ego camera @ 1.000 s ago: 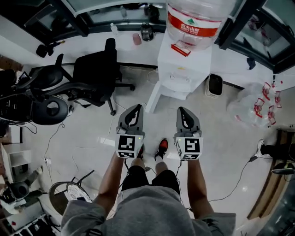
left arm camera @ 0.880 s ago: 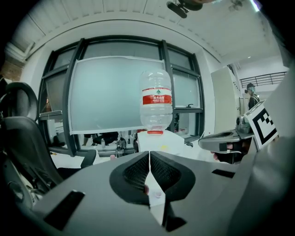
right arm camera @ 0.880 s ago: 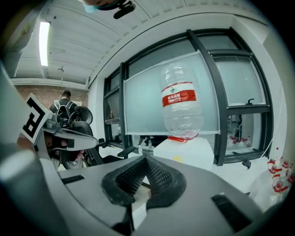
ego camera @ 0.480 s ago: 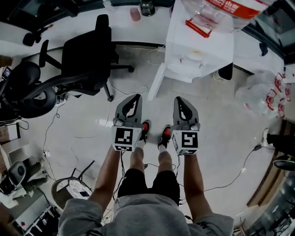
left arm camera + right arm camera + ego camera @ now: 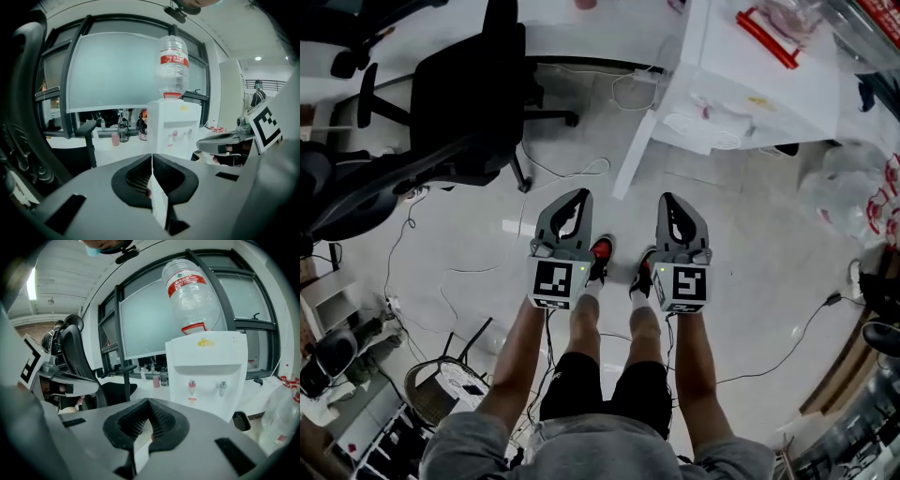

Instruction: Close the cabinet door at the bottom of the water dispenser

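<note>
I hold my left gripper [image 5: 574, 195] and right gripper [image 5: 667, 199] side by side above my red shoes [image 5: 601, 251], both pointing to twelve o'clock. The water dispenser [image 5: 759, 84] stands at one o'clock, its white cabinet door [image 5: 639, 141] swung open, well apart from both grippers. A black office chair [image 5: 469, 94] sits at ten o'clock.

No word or number can be read; the red label [image 5: 186, 282] on the water bottle [image 5: 194, 305] carries white print too small to make out; a yellow sticker [image 5: 203, 342] on the water dispenser [image 5: 206, 380] is illegible; black-and-white square markers [image 5: 555, 281], patterns rather than letters, sit on the left gripper [image 5: 577, 194] and right gripper [image 5: 667, 199].
</note>
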### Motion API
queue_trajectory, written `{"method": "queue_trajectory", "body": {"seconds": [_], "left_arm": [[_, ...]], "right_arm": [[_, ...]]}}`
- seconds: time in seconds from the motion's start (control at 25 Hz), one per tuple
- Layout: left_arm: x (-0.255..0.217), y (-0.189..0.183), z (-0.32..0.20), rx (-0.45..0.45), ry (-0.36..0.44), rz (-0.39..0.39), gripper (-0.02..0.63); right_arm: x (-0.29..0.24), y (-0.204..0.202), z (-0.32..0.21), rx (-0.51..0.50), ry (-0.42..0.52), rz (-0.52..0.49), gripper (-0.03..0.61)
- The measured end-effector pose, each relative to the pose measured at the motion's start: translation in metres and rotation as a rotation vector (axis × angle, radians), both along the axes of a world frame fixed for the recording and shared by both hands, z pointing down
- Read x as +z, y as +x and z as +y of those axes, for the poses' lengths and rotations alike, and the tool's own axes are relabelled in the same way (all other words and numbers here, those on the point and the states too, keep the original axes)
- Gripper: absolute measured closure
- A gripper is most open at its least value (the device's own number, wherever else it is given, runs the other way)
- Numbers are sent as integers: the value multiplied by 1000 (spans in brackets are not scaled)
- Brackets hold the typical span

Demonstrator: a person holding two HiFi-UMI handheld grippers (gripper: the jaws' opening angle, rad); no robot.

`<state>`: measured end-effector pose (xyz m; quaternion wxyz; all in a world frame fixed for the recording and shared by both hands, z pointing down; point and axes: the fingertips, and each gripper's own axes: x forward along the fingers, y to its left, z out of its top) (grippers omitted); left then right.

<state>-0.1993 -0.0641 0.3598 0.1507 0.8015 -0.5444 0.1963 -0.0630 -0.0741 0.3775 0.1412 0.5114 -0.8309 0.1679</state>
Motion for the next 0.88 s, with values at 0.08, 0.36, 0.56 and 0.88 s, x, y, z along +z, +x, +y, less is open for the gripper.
{"method": "queue_trajectory", "body": {"seconds": [0.08, 0.36, 0.56, 0.88], "left_arm": [[18, -6, -1, -4, -15, 1, 586], [68, -18, -6, -7, -42, 9, 586], [100, -20, -5, 11, -54, 6, 586], [155, -25, 6, 23, -80, 20, 586]], "right_arm": [[17, -6, -3, -10, -7, 7, 563], [73, -21, -7, -14, -54, 19, 563], [108, -30, -4, -16, -81, 18, 563], [165, -41, 7, -10, -109, 20, 563]]}}
